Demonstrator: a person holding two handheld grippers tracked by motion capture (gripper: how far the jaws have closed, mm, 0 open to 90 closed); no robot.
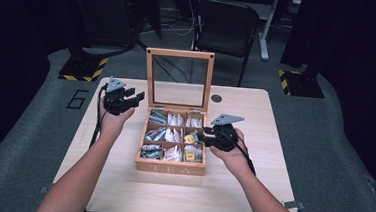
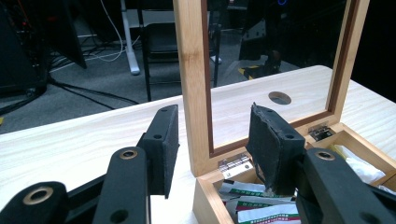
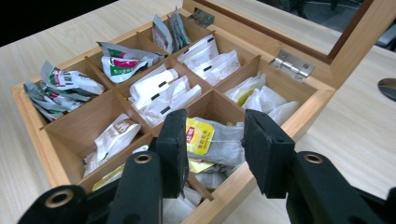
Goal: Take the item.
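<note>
Right gripper view, my right gripper (image 3: 212, 149) fingers spread around a yellow-tagged tea bag (image 3: 212, 140) in the tea box (image 3: 299, 116), left gripper (image 2: 215, 149) fingers spread astride the lid frame (image 2: 194, 84).

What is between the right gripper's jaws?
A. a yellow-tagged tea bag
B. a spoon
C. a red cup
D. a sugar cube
A: the right gripper view shows the right gripper standing either side of a tea bag with a yellow tag, over the right side of the open tea box.

Overhead and close gripper views share tea box (image 1: 170, 168).
</note>
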